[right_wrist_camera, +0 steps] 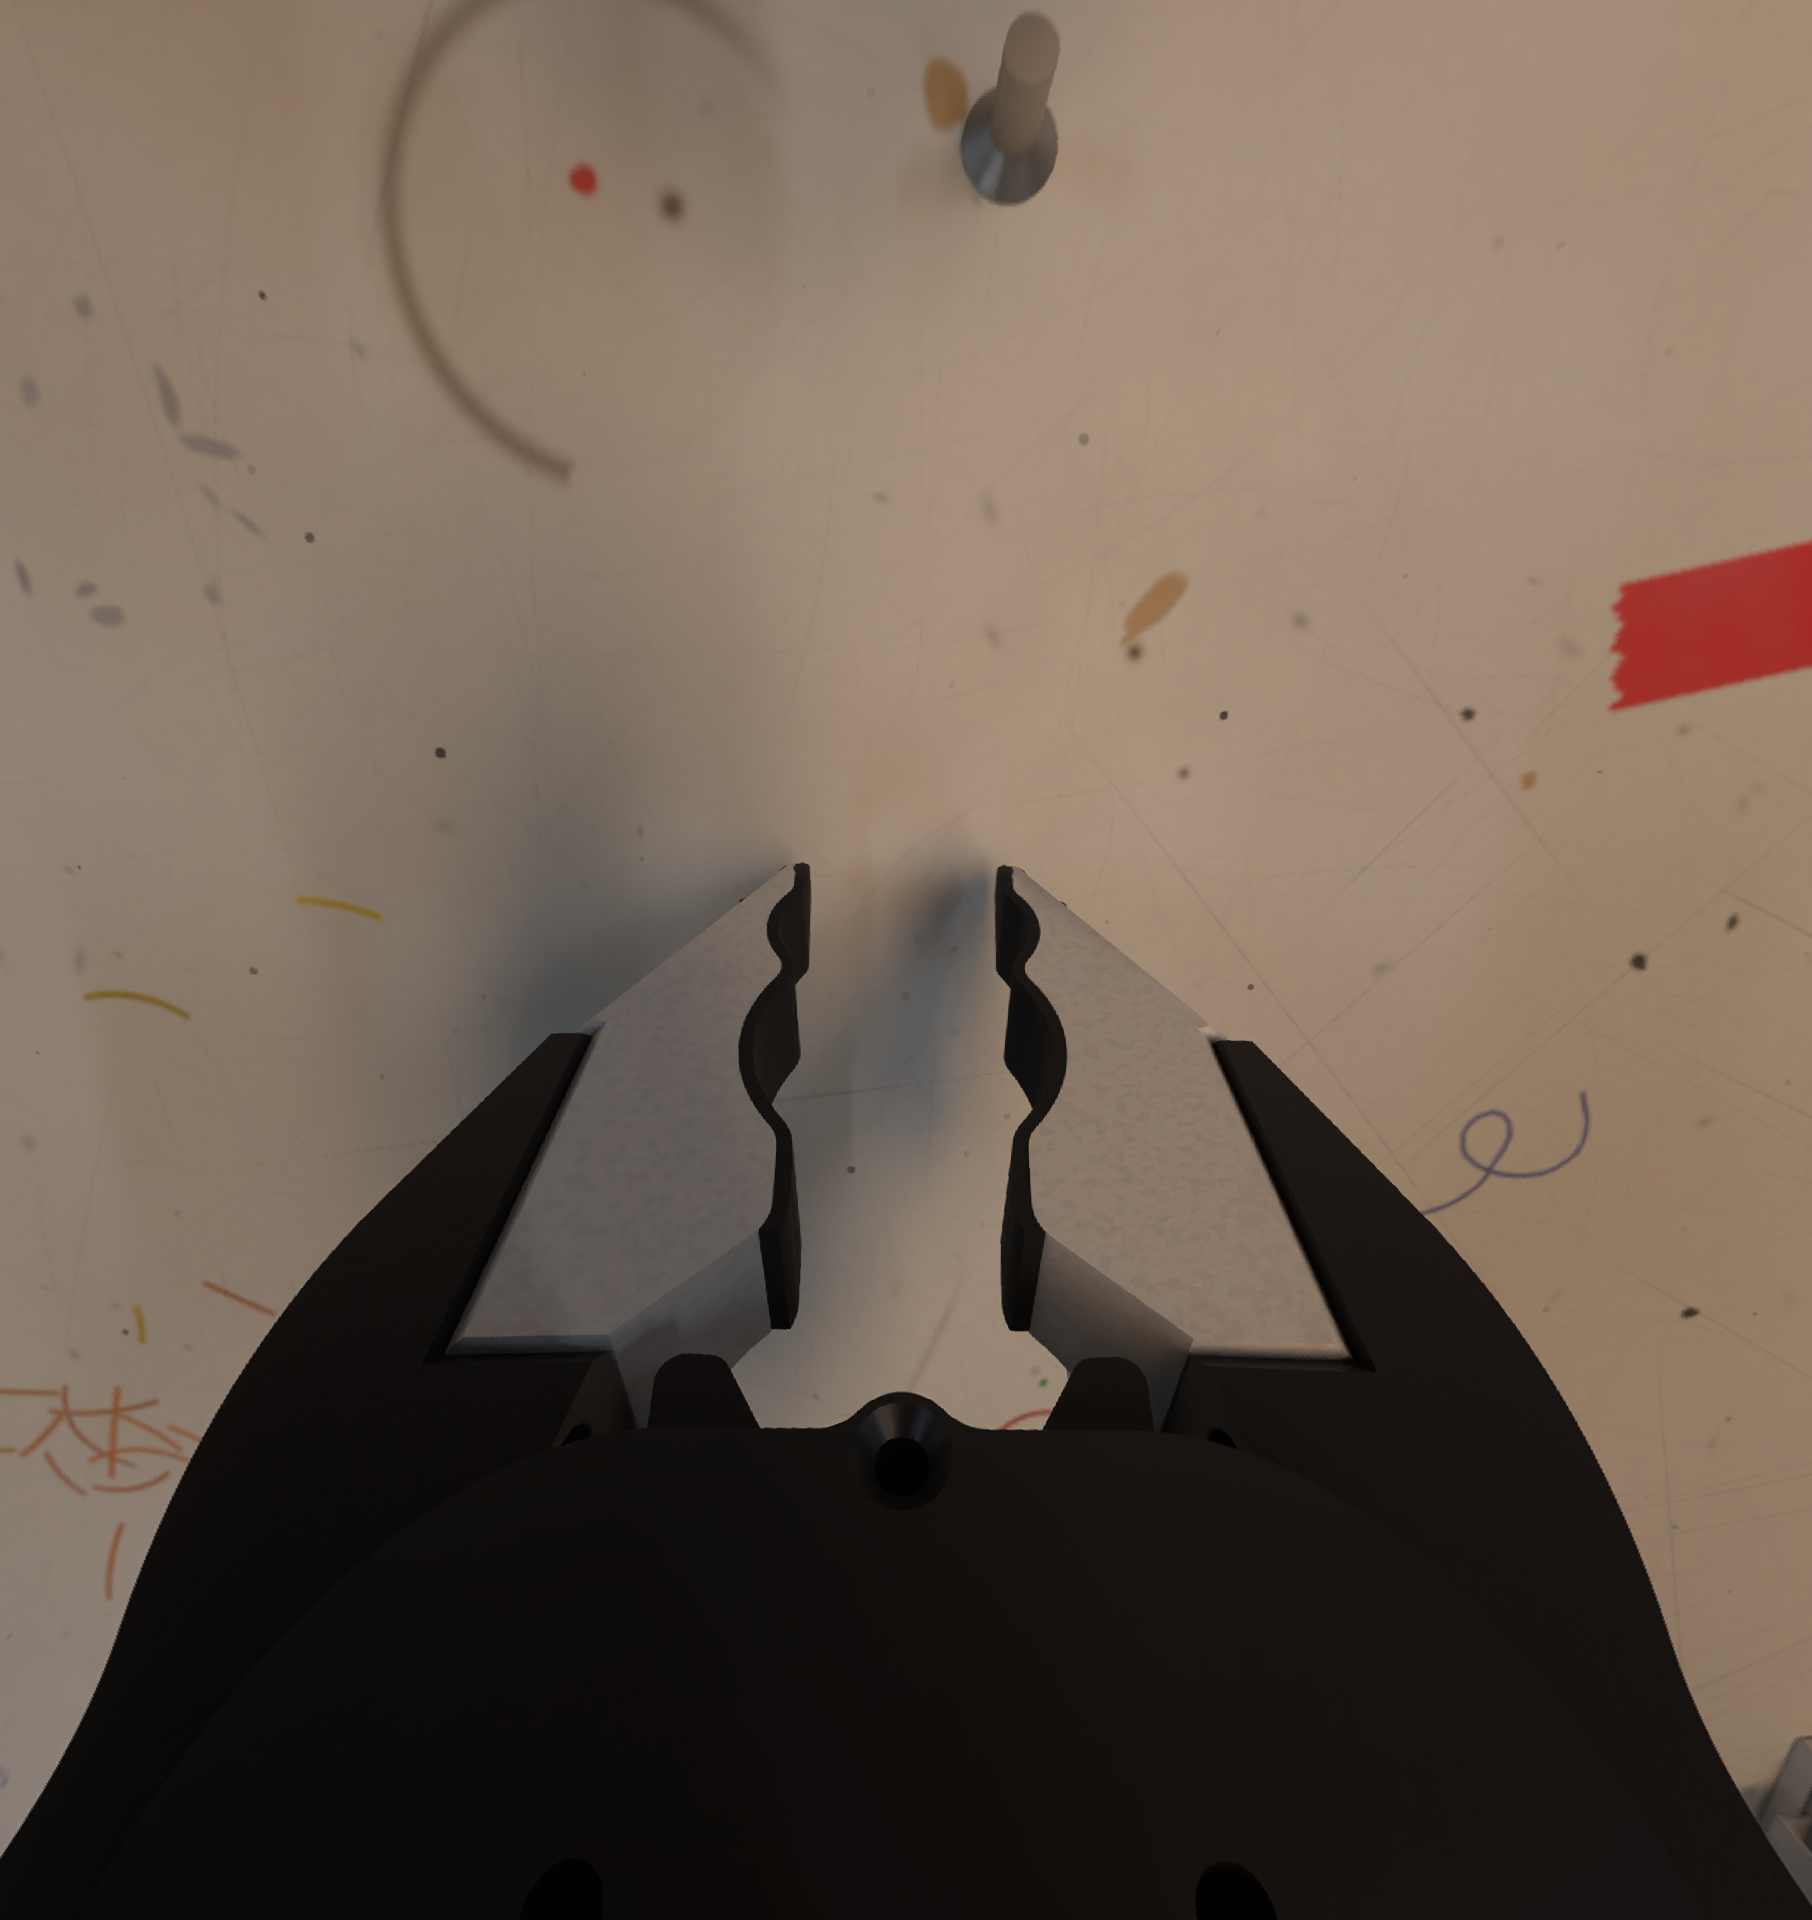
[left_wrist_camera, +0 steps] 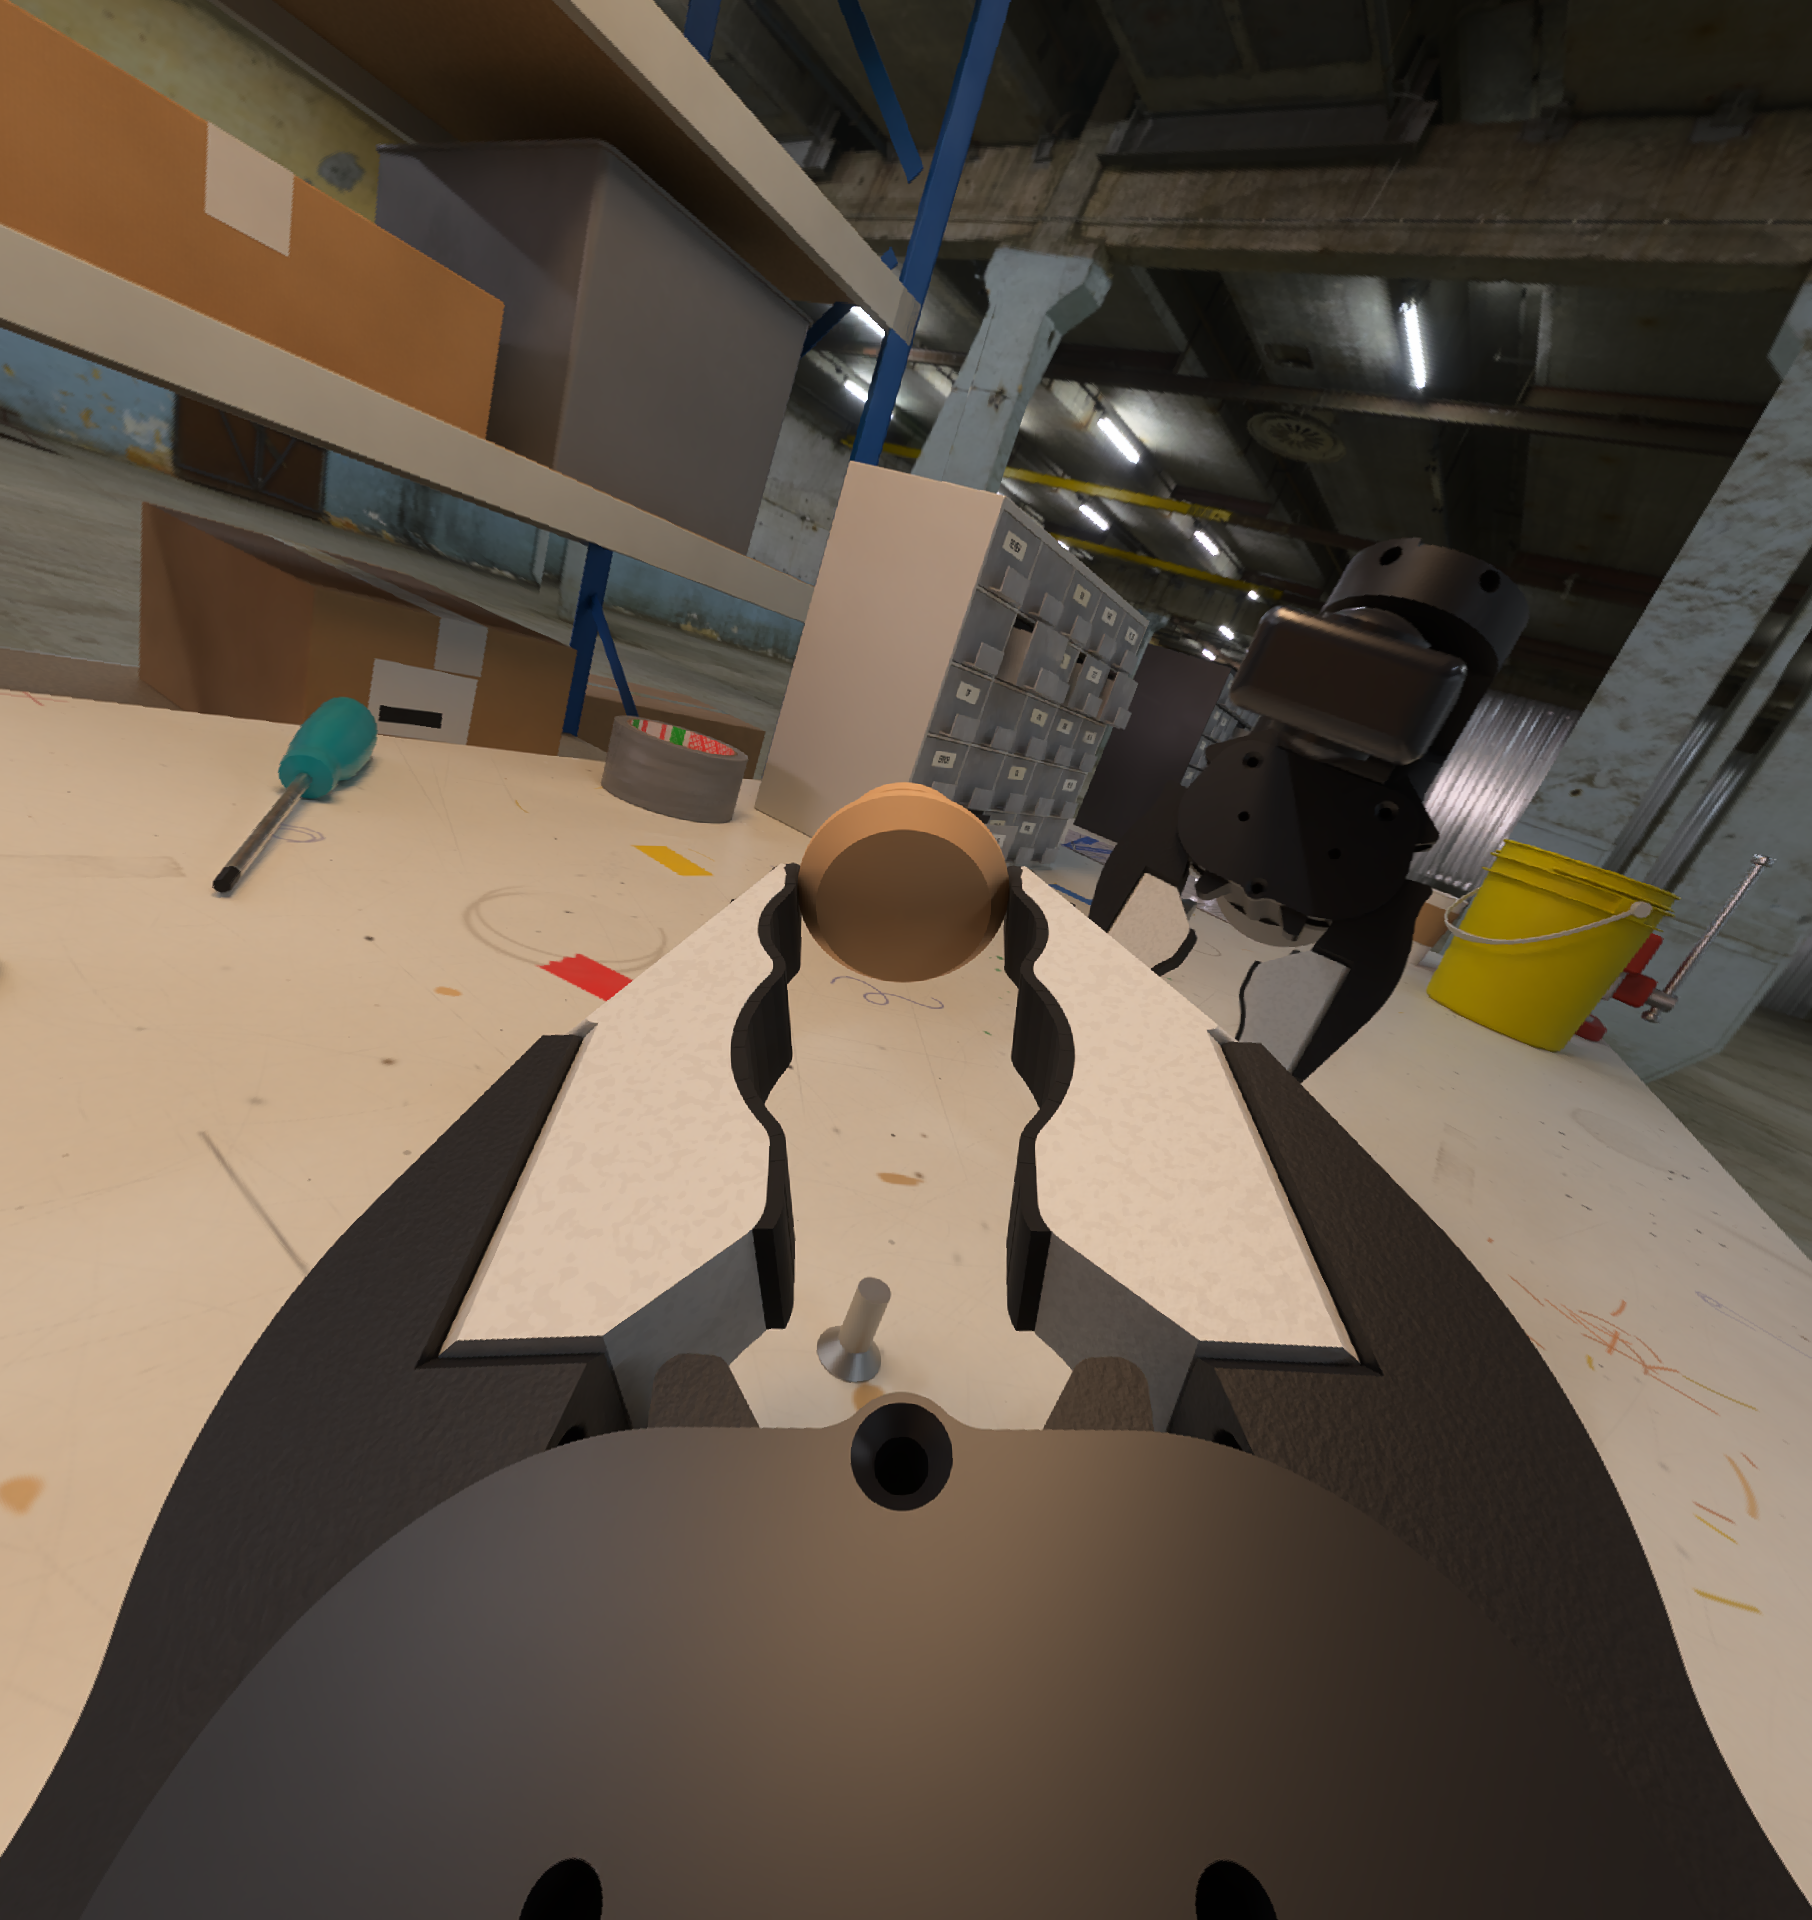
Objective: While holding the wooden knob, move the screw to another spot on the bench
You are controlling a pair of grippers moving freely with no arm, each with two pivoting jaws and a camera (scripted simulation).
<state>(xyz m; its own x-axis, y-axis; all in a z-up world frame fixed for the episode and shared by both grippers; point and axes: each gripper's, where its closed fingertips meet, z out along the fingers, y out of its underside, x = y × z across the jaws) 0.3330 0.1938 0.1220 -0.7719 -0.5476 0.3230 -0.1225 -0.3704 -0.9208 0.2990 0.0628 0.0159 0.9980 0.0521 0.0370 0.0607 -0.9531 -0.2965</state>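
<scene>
Both tongs hang over the bench [left_wrist_camera: 258, 1039]: the left gripper [left_wrist_camera: 902, 896] is clenched on the wooden knob [left_wrist_camera: 902, 883] at its fingertips, held off the surface, while the right gripper [right_wrist_camera: 900, 883] points down with its jaws parted and nothing between them. Resting on its flat head, shank up, the screw [right_wrist_camera: 1011, 125] sits on the benchtop beyond the right gripper's tips and beneath the left gripper.
</scene>
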